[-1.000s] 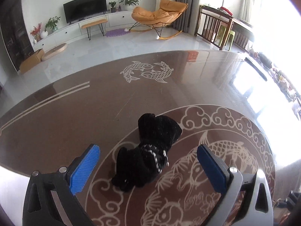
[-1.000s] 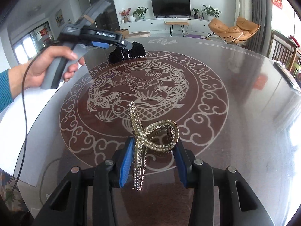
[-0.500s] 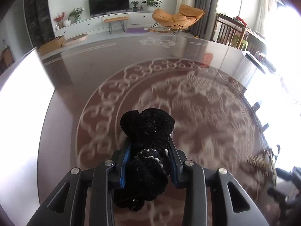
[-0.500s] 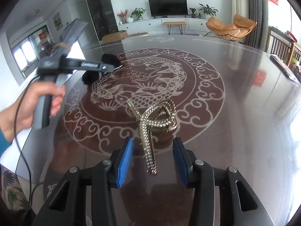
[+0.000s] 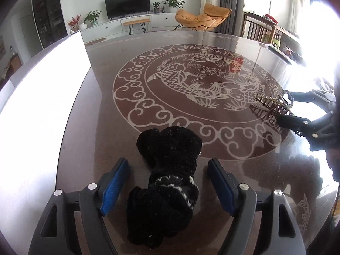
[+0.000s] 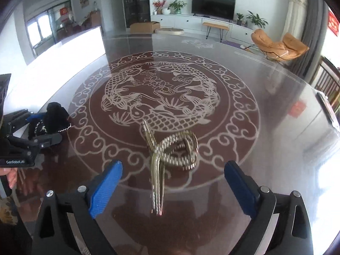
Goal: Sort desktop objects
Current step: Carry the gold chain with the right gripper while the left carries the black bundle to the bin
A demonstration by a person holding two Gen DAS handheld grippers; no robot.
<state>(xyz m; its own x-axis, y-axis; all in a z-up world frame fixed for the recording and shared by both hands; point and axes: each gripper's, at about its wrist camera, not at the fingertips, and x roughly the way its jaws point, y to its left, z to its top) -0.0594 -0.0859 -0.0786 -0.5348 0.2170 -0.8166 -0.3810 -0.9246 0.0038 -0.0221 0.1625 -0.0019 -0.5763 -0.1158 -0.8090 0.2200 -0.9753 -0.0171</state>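
Where the left hand-held gripper (image 5: 167, 186) stands, the black knitted bundle (image 5: 167, 178) lies directly between its blue pads (image 5: 114, 186), long axis running straight ahead along the fingers, resting on the glossy patterned surface (image 5: 102, 114); the jaws are spread wide with clear gaps on both sides, touching nothing. At the right hand-held gripper (image 6: 173, 187), the jaws are likewise spread, and the gold beaded hair clip (image 6: 170, 148) lies on the surface just ahead, its straight tail pointing back into the gap between the pads and its looped end farther off. Each item sits nearest its own gripper, and the two are well apart. Compared with half a second ago, the left jaws, then clamped on the bundle, have opened and the bundle is down near the surface edge; the right jaws, already loose about the clip, have opened wider. Judged from this, both items have been released, and the next move is probably a withdrawal.
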